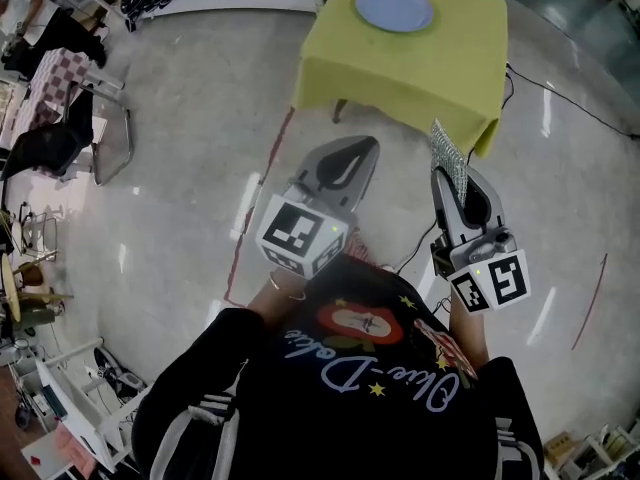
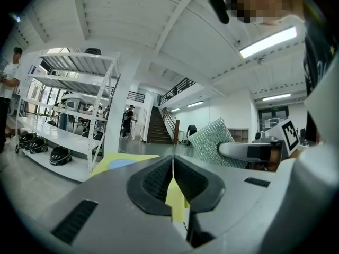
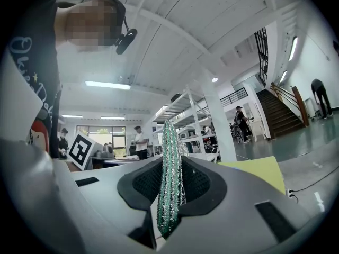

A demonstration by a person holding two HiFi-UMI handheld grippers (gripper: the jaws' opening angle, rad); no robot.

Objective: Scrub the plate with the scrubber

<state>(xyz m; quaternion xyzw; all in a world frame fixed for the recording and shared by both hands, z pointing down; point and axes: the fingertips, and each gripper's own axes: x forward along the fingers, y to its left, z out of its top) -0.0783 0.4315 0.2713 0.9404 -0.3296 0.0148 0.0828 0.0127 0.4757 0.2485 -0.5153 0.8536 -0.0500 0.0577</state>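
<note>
A light blue plate [image 1: 395,8] lies on a small table with a yellow-green cloth [image 1: 440,68] ahead of me. My right gripper [image 1: 452,173] is shut on a glittery silver-green scrubber [image 1: 448,153], which sticks out past its tips toward the table's near right corner; in the right gripper view the scrubber [image 3: 170,173] stands edge-on between the pads. My left gripper [image 1: 352,148] is shut with nothing in it, held over the floor short of the table. In the left gripper view the plate [image 2: 122,163] and the scrubber [image 2: 212,142] both show.
White shelving [image 2: 69,115] with dark helmets stands to the left. A black cable [image 1: 560,93] runs over the floor right of the table. A metal chair [image 1: 105,128] and clutter sit at the far left. A staircase [image 2: 158,126] and people are in the background.
</note>
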